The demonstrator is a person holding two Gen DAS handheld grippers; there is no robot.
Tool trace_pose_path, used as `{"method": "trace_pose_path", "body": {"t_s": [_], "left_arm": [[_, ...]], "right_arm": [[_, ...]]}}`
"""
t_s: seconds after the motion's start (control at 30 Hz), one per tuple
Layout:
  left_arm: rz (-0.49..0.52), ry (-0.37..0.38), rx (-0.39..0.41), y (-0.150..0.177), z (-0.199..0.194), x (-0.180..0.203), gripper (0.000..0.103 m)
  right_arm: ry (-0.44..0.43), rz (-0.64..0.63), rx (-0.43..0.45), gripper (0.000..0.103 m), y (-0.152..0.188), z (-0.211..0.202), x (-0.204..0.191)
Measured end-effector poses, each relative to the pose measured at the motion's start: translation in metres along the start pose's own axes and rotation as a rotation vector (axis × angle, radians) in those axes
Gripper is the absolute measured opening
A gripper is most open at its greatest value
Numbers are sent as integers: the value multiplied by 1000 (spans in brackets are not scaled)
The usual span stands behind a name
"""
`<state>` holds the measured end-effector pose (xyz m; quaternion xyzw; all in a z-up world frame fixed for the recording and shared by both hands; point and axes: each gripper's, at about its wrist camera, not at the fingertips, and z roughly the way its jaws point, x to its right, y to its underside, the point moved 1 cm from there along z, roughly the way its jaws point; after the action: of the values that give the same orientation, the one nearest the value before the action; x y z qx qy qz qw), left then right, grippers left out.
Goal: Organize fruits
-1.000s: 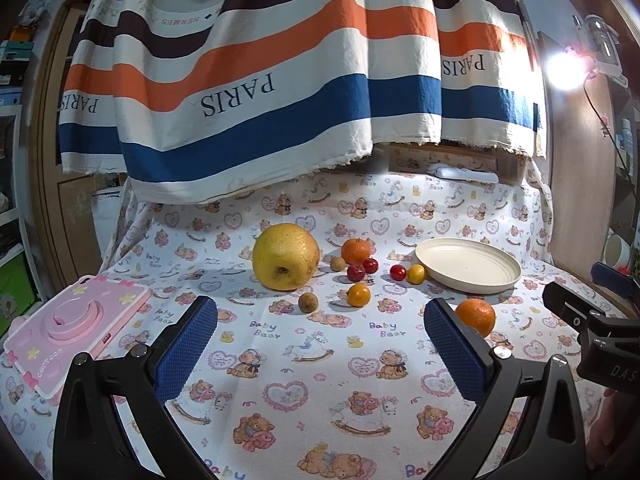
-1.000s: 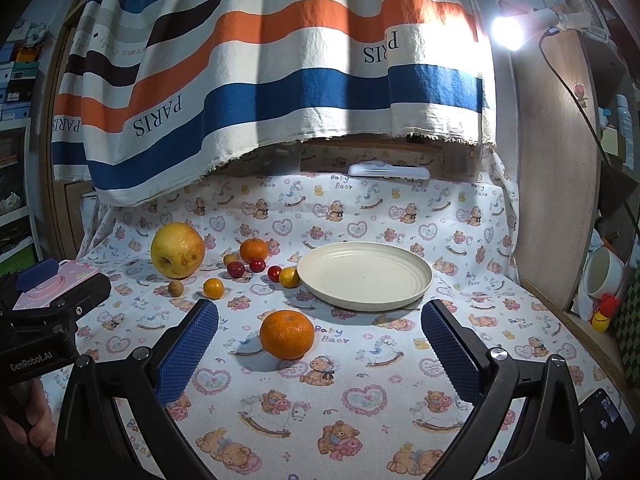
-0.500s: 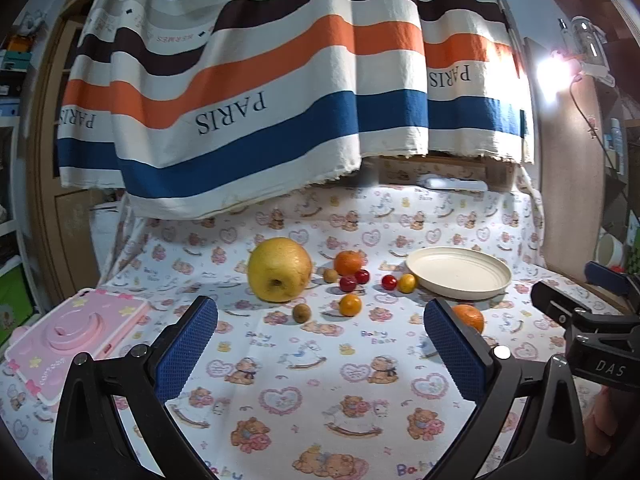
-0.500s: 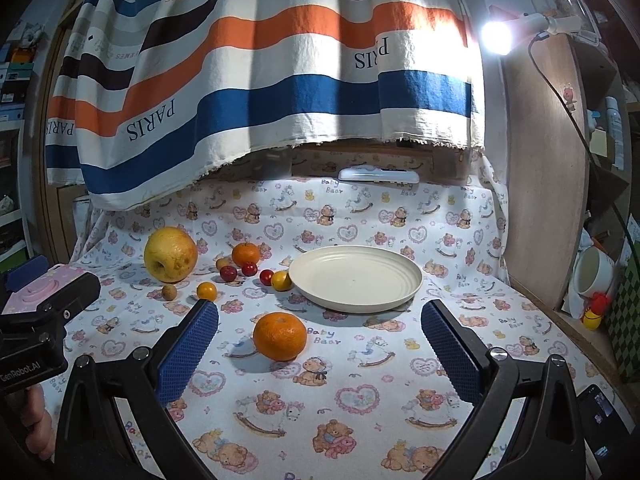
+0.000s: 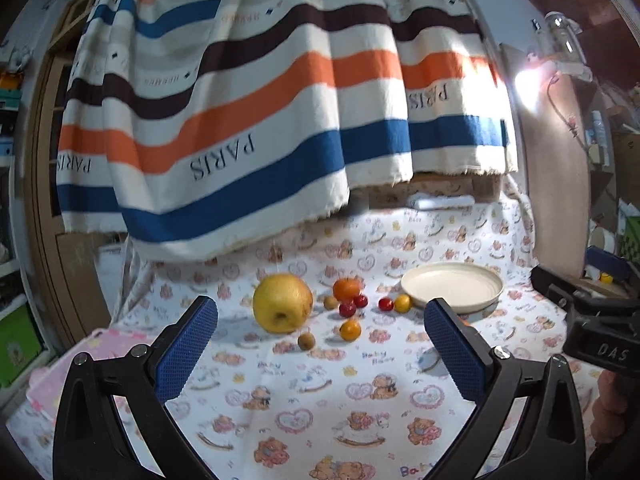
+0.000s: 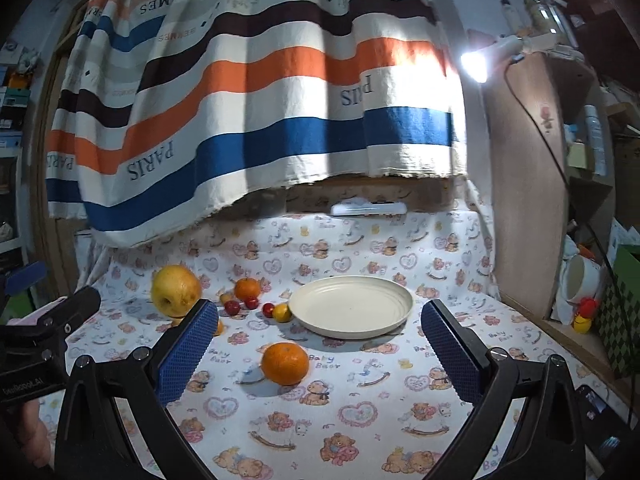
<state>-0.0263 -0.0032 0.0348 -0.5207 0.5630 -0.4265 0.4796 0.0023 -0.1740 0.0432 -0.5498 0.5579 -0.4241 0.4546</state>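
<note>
Bear-print cloth [image 6: 360,412] covers the table beneath a hanging striped towel [image 5: 256,120]. Both my left gripper [image 5: 320,344] and right gripper [image 6: 320,344] hang spread and empty. Nearest my right one sits the orange [image 6: 285,363], just near-left of the empty plate [image 6: 350,312], probably my first pick; the small fruits cluster far left beside the yellow pear [image 5: 282,302].

Smooth matt plate [image 6: 350,312] on printed cotton tablecloth [image 6: 360,408].
</note>
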Motion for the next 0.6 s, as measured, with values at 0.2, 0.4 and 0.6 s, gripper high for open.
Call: {"method": "trace_pose_path", "body": {"t_s": [0.2, 0.4, 0.6], "left_arm": [[4, 23, 37, -33, -13, -6, 103], [-18, 6, 50, -54, -9, -14, 103], [-16, -12, 41, -59, 9, -21, 103]], "right_arm": [[-44, -58, 5, 102, -31, -5, -7], [-91, -14, -41, 102, -56, 9, -3], [-188, 101, -204, 102, -55, 53, 10]]}}
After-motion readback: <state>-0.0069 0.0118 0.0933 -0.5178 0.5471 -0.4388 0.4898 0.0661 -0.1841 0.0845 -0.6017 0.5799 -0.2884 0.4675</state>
